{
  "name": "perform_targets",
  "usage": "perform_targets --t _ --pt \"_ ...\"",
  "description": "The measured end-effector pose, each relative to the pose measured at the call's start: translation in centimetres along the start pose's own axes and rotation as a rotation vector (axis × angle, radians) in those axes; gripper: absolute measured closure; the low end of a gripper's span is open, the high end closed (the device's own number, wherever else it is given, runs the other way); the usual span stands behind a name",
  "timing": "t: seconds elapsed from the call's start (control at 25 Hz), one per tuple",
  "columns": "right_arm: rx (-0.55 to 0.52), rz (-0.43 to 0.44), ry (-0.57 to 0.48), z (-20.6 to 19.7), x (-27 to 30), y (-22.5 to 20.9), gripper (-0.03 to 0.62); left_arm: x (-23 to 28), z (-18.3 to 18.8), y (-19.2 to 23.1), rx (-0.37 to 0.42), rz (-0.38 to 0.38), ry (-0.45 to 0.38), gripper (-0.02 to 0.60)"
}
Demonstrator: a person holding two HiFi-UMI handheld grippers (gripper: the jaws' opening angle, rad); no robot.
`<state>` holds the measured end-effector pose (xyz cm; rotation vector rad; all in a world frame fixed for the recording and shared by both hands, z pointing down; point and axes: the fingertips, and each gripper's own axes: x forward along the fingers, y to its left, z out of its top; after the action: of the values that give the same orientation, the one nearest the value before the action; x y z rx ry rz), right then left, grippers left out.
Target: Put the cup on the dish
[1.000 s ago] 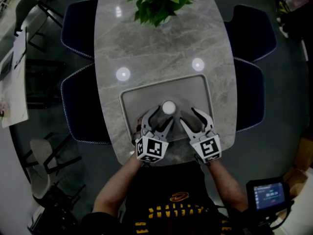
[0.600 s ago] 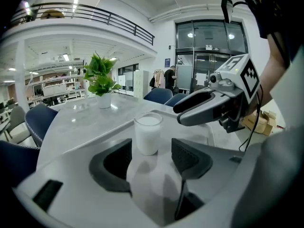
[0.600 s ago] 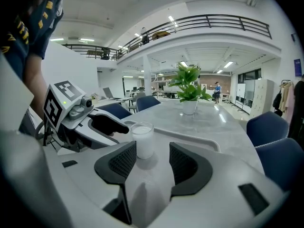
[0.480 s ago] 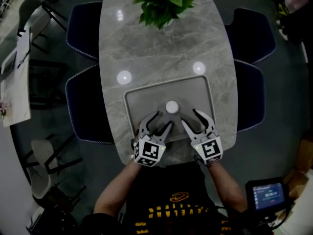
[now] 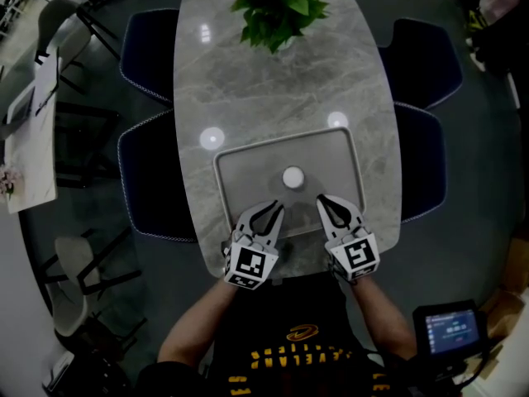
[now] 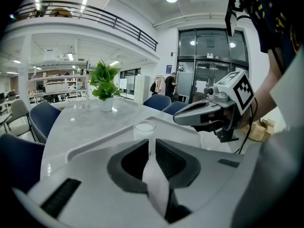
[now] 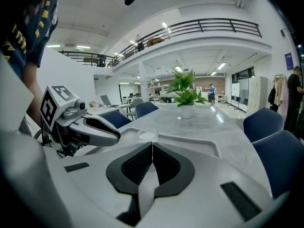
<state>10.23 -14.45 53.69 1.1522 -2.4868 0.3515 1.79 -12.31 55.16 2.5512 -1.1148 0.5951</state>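
Cup [image 5: 293, 176] sits on dish [image 5: 248, 168]; only gripper views show left tool's [image 6: 152, 141] just-narrowed empty slit, right tool [image 7: 152, 144] together.

Yellow lettering on the shirt [image 5: 297, 358] is too blurred, the screen [image 5: 453, 331] digits too small; nothing readable.

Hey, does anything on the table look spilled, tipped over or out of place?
Nothing stands out. The cup stands upright on the tray, with no spill visible around it, and the plant stands upright at the table's far end.
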Motion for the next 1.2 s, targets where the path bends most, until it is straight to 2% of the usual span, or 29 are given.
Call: perform_targets --t 0.2,0.44,0.96,1.2 --pt "0.016 0.004 -0.006 -0.2 -0.7 0.6 0.586 -1.3 -0.3 -0.6 -0.026 0.003 0.003 0.564" --pt "0.046 -0.017 -0.027 0.8 -1.5 0.7 0.586 -2.5 0.5 -1.0 -0.046 0.009 -0.014 0.569" --pt "0.021 -0.005 -0.117 5.3 -3.5 3.5 0.586 -6.0 5.7 -2.5 -0.129 -0.027 -0.138 0.569" --pt "0.149 -0.020 -0.139 6.6 -4.3 3.8 0.586 -7.2 6.5 -2.8 -0.178 -0.028 -0.170 0.569"
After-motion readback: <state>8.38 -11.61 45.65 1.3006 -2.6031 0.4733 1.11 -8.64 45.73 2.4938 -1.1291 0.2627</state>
